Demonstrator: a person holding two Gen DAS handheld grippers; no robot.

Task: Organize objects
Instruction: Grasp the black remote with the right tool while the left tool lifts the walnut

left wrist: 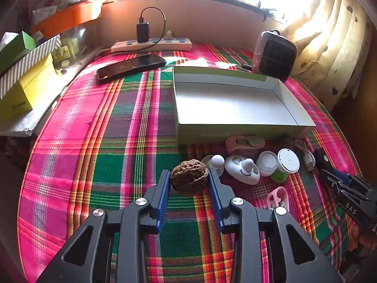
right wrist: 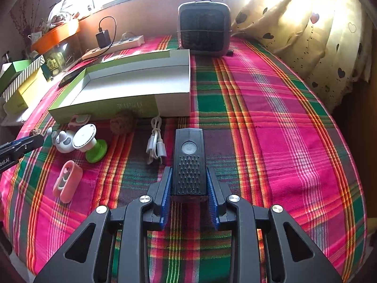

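The left gripper [left wrist: 189, 179] is clamping a brown walnut [left wrist: 189, 177] between its blue pads, above the plaid cloth [left wrist: 94, 141] near the front edge. Just right of it, small white toys [left wrist: 242, 168] and a green-based spool [right wrist: 90, 145] are lying before the open tray [left wrist: 235, 103]. Farther right, the right gripper [right wrist: 188, 186] is clamping a black flashlight [right wrist: 188, 160], beside a coiled white cable [right wrist: 155, 141].

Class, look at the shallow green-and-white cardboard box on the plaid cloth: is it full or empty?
Empty. The shallow green-and-white cardboard box shows only its bare white floor in both views; the small items lie outside, on the plaid cloth before it.
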